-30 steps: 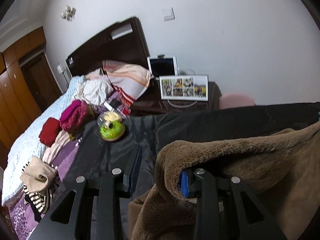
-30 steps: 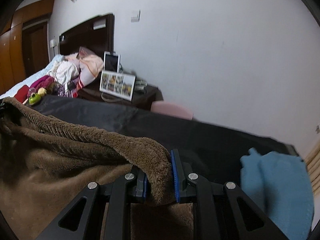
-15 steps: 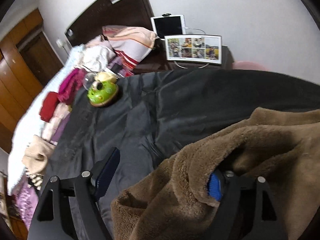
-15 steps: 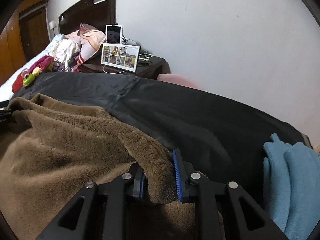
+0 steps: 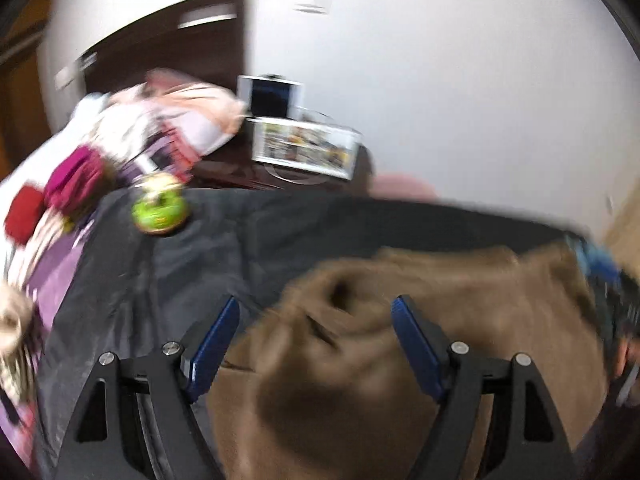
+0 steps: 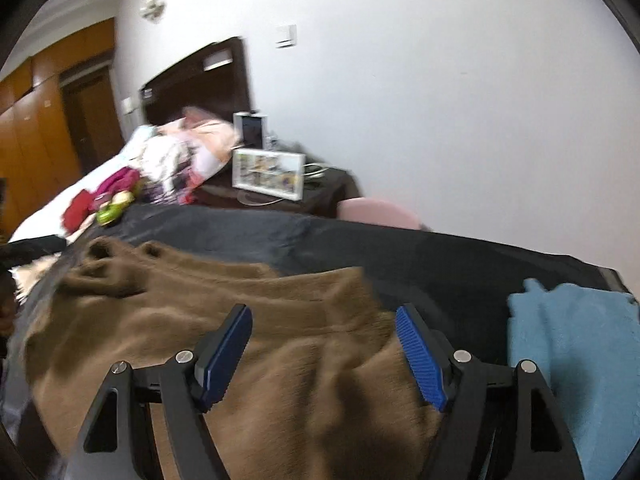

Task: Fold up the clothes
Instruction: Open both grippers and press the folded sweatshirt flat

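A brown fleece garment [image 6: 280, 320] lies spread on the black sheet [image 6: 420, 252]. In the left wrist view the same brown garment [image 5: 460, 300] is blurred by motion. My left gripper [image 5: 316, 320] is open above its left part, blue pads wide apart, nothing held. My right gripper [image 6: 324, 328] is also open over the garment's right part, with the fleece lying loose below the fingers. A folded light-blue garment [image 6: 572, 344] sits to the right on the sheet.
A green toy [image 5: 160, 208] rests at the sheet's far left. Behind it a bed holds a heap of clothes [image 6: 168, 164] and red items [image 5: 24, 212]. A photo frame [image 6: 268, 174] and tablet [image 5: 272, 98] stand on a dark nightstand by the white wall.
Both grippers have let go of the brown garment and opened wide. The garment now lies flat on the sheet. Both cameras have pulled back and up; the left view is blurred.
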`<state>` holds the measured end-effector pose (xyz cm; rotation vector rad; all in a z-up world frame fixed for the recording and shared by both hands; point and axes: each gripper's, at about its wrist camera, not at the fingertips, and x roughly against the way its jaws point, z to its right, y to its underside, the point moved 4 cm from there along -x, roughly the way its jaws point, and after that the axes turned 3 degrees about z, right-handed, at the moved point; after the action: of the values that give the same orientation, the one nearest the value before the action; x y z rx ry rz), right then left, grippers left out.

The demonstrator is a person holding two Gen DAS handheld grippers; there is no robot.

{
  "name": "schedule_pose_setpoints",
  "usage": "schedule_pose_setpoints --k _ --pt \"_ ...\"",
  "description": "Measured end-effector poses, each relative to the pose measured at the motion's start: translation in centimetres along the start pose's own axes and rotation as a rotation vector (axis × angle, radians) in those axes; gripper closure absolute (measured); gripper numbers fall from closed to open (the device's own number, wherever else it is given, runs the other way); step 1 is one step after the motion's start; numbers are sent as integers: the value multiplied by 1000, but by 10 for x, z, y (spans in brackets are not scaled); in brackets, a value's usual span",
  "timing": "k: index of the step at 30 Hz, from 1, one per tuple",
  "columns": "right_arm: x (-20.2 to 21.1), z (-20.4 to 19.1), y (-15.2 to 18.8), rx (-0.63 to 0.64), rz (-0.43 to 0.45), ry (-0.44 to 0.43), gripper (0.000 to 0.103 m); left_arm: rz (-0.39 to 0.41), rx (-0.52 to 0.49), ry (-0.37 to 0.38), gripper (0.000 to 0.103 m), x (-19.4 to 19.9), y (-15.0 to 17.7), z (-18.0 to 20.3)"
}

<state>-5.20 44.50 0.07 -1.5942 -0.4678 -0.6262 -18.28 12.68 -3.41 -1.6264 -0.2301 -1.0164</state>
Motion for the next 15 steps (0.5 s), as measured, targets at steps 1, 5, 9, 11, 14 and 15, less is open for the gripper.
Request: schedule_pose_setpoints --k 1,5,9,11,14,15 --pt "-2 -6 1 9 -17 -24 27 -11 -49 -12 21 -2 4 11" --pt "-27 -24 12 45 -122 -77 27 -117 -149 -134 21 -41 12 34" --pt "-60 -14 21 23 -218 -40 27 -188 -36 -185 21 -73 9 9" --pt "-77 -1 24 -2 -252 -12 27 -217 29 -186 15 -85 11 -5" --pt "-88 9 28 -25 -256 -15 27 -240 118 -160 4 -98 18 -22" --pt "-88 7 29 -11 -255 -5 27 -242 138 -149 2 -99 20 -25"
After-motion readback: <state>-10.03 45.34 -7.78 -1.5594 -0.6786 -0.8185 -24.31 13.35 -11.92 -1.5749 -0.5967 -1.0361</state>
